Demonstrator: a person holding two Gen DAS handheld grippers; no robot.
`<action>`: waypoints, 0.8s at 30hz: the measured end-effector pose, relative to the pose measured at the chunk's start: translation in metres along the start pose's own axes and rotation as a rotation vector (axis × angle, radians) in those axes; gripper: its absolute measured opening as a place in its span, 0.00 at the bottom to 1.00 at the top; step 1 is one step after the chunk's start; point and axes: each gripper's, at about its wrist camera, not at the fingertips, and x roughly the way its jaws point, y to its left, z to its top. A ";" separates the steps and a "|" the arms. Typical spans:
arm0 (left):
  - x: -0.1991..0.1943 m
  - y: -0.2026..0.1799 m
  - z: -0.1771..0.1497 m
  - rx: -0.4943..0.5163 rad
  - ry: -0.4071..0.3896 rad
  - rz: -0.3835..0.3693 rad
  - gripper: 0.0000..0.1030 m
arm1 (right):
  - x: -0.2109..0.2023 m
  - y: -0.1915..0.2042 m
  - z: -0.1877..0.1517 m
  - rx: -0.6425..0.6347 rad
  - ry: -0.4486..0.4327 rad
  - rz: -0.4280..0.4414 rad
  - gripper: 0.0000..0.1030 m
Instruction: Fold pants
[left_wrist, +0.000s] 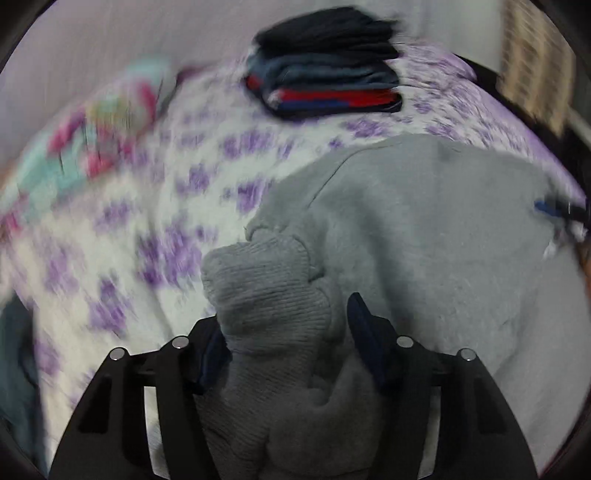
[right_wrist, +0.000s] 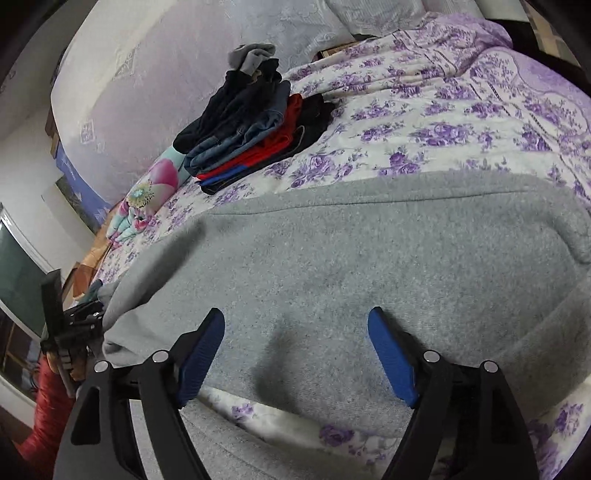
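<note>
Pants: grey sweatpants (right_wrist: 388, 266) lie spread flat across the near part of the bed, one ribbed cuff (left_wrist: 266, 291) bunched up at the left end.
Bed: a bedspread (right_wrist: 461, 122) with purple flowers on white covers it; the sweatpants rest directly on this cloth.
Left claw (left_wrist: 288, 332): tilted down over the cuff end; the bunched cuff sits between its dark blue pads, touching the left-hand one, while a gap shows at the right-hand pad, so I cannot tell whether it truly grips.
Right claw (right_wrist: 295, 354): jaws standing wide apart just above the flat grey fabric, blue pads (right_wrist: 391, 358) clear of the cloth, nothing between them.
Folded pile: a stack of clothes (right_wrist: 255, 125), dark, denim blue and red layers, sits farther back on the bedspread, well apart from the sweatpants.
Bright cloth: a pink and turquoise flowered item (right_wrist: 147, 195) lies near the bed's left edge, beside the stack.
Left wrist view: heavily blurred away from the claw.
</note>
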 end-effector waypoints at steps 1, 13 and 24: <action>0.001 0.004 0.003 -0.014 -0.003 -0.002 0.73 | 0.003 -0.002 0.000 -0.004 0.000 0.001 0.81; 0.027 0.092 0.015 -0.551 0.059 -0.205 0.36 | 0.002 -0.001 0.000 -0.003 -0.007 0.032 0.85; 0.042 0.107 0.018 -0.528 -0.001 0.071 0.59 | 0.007 0.005 0.001 -0.036 0.021 -0.009 0.88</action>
